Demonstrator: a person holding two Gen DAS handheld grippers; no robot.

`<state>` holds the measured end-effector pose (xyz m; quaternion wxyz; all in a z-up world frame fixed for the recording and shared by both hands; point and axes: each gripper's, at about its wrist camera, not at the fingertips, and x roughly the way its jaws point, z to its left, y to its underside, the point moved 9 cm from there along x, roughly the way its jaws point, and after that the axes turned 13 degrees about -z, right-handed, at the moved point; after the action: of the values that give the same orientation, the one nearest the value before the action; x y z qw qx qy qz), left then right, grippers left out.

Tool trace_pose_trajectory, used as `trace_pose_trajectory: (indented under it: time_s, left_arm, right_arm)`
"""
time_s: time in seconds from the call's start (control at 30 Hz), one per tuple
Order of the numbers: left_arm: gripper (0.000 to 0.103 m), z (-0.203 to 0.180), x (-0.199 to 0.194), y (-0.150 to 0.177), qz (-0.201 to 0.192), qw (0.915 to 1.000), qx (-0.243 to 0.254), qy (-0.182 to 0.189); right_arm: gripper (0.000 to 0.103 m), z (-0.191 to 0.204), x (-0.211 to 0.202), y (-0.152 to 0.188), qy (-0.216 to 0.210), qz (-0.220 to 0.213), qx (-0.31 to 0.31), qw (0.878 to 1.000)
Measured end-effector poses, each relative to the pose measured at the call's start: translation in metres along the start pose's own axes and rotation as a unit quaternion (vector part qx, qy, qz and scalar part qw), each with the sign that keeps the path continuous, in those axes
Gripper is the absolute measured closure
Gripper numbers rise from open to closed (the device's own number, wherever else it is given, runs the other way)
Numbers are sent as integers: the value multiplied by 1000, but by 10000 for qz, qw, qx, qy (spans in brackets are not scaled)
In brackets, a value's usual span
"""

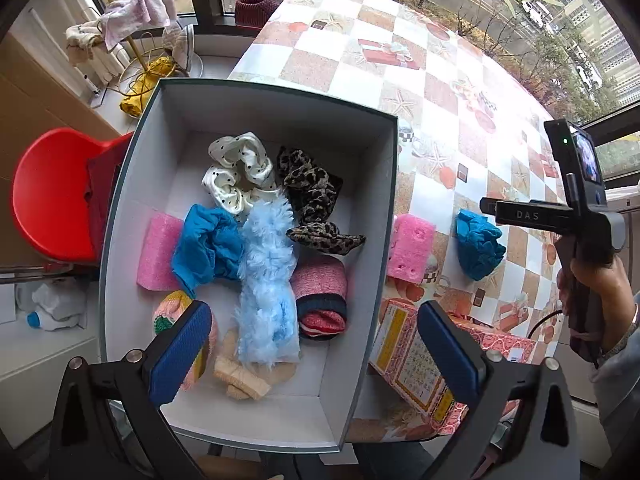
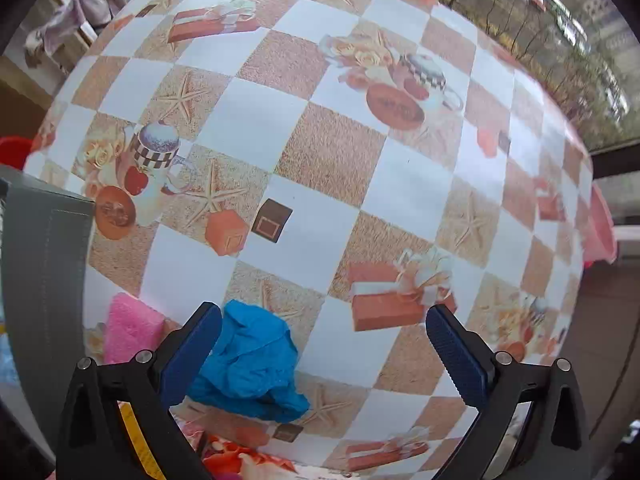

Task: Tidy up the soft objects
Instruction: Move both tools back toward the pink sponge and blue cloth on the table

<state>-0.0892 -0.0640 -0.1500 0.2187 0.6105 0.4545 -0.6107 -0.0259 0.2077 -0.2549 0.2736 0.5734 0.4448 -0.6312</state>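
A grey box (image 1: 394, 200) with a white inside holds several soft things: a polka-dot scrunchie (image 1: 236, 172), a leopard scrunchie (image 1: 310, 192), a blue cloth (image 1: 208, 244), a fluffy light-blue piece (image 1: 266, 276), a pink sponge (image 1: 158, 252) and a pink knit roll (image 1: 322, 296). My left gripper (image 1: 316, 352) hovers open above the box's near end, holding nothing. On the table outside lie a pink sponge (image 1: 410, 248) (image 2: 128, 328) and a crumpled blue cloth (image 1: 478, 244) (image 2: 252, 360). My right gripper (image 2: 324, 354) is open just over that cloth, which sits by its left finger (image 2: 192, 356).
The checkered tablecloth (image 2: 320, 152) covers the table. A pink patterned carton (image 1: 424, 364) lies beside the box near the front edge. A red chair (image 1: 52, 196) and a rack with towels (image 1: 132, 20) stand left of the table. A hand (image 1: 596, 280) holds the right gripper.
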Motion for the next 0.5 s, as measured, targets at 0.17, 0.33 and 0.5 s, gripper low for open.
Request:
trace_pose_trajectory:
  time_s: [0.17,0.33,0.5]
  left_arm:
    - [0,-16,1,-5,15,9998,194,34]
    - [0,-28,3,-2,85,9994,327,-9]
    - [0,-28,5,4,163,9993,339,-87]
  right_arm:
    - [0,19,17,22,-617,314,123,9975]
    - [0,69,12,28,-1344,335,-98,9903]
    - [0,110,26,31,-974,373,-1392,9848]
